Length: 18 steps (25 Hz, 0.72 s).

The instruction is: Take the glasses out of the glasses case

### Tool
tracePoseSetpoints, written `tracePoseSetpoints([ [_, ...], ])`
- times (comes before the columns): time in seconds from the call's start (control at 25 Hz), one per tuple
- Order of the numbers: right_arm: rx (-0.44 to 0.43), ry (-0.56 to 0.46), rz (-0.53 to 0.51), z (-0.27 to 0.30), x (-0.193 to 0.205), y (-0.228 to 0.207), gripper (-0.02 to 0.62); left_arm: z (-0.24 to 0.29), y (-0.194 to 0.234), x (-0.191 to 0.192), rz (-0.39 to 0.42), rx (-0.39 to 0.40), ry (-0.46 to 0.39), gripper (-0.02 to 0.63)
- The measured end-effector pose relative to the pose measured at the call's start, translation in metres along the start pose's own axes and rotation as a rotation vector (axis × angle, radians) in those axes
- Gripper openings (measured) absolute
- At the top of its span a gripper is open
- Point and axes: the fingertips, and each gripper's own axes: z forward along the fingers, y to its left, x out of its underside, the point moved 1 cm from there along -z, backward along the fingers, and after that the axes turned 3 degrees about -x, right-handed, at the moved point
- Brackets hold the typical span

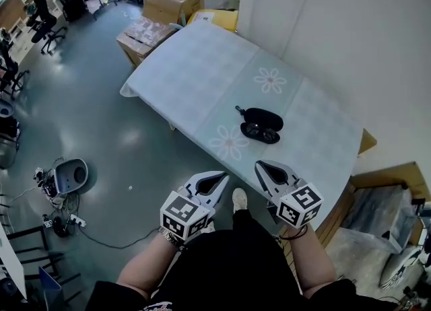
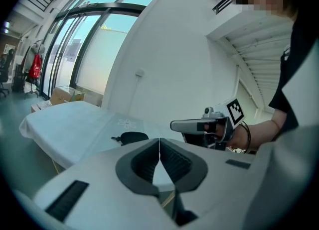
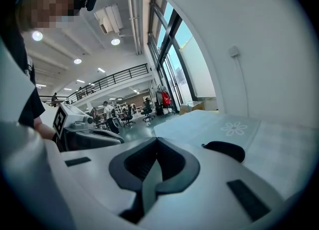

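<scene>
A black glasses case (image 1: 260, 125) lies open on the table (image 1: 195, 74), between two flower prints on the pale checked cloth; dark glasses seem to rest in its near half. Both grippers hover over the floor, just short of the table's near edge and apart from the case. My left gripper (image 1: 218, 180) is shut and empty. My right gripper (image 1: 267, 169) is shut and empty too. In the left gripper view the shut gripper (image 2: 159, 145) points toward the case (image 2: 132, 136). From the right gripper view, the shut gripper (image 3: 156, 147) has the case (image 3: 226, 150) ahead to its right.
A white wall runs along the table's far side. Cardboard boxes (image 1: 172, 0) and a yellow package (image 1: 217, 17) stand past the table's far end. Cables and a small grey device (image 1: 70, 175) lie on the floor at left. Wooden boxes (image 1: 381, 203) sit at right.
</scene>
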Motion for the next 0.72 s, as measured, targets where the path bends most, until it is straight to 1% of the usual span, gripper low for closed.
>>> tracePoseSetpoints([
  [0.4, 0.012, 0.080, -0.038, 0.016, 0.002, -0.067, 0.023, 0.053, 0.010, 0.007, 0.046, 0.000, 0.060, 0.031],
  [0.6, 0.010, 0.115, -0.041, 0.031, 0.002, -0.097, 0.023, 0.070, 0.016, 0.009, 0.044, -0.004, 0.084, 0.031],
  [0.72, 0.009, 0.136, -0.048, 0.038, 0.003, -0.113, 0.023, 0.076, 0.018, 0.012, 0.027, -0.009, 0.097, 0.031],
])
